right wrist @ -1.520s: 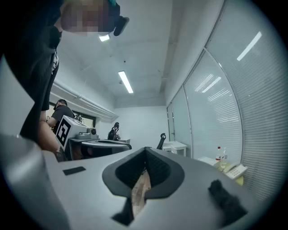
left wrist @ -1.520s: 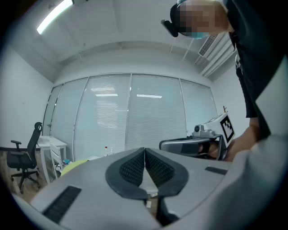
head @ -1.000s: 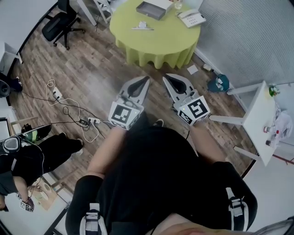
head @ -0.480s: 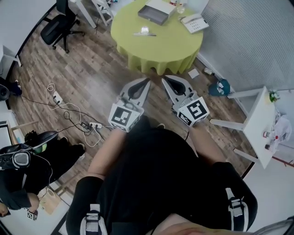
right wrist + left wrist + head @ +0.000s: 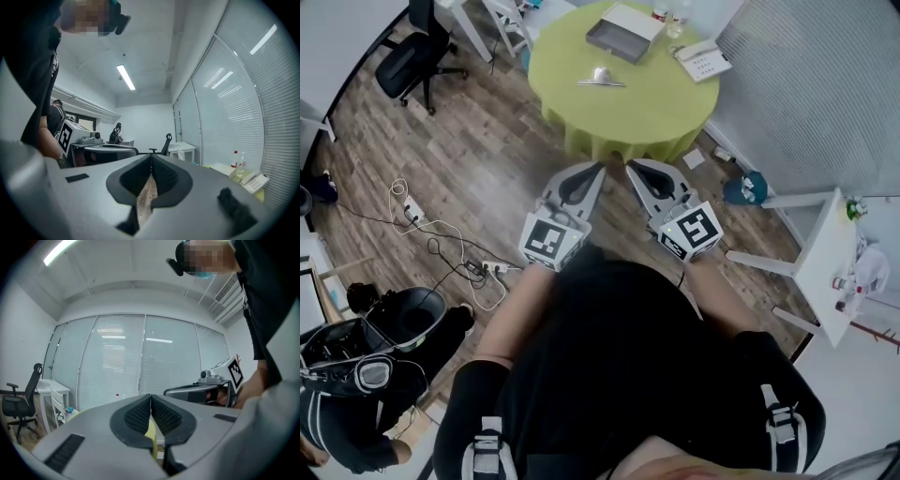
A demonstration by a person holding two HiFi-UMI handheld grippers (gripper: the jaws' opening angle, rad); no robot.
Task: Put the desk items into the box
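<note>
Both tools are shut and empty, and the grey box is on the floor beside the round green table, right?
No. The grey box sits on top of the round green table, not down beside it; the head view shows this. The left tool and right tool are shut and empty.

Box (image 5: pixel 619 36) sits on table (image 5: pixel 649 105), left of probable telephone (image 5: pixel 705 61).

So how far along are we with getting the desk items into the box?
Done: nothing visibly. The phone and a small white item lie on the green table, outside the grey box. In hand: nothing; the left gripper and right gripper are shut and empty, short of the table. Left: picking up each item and boxing it.
</note>
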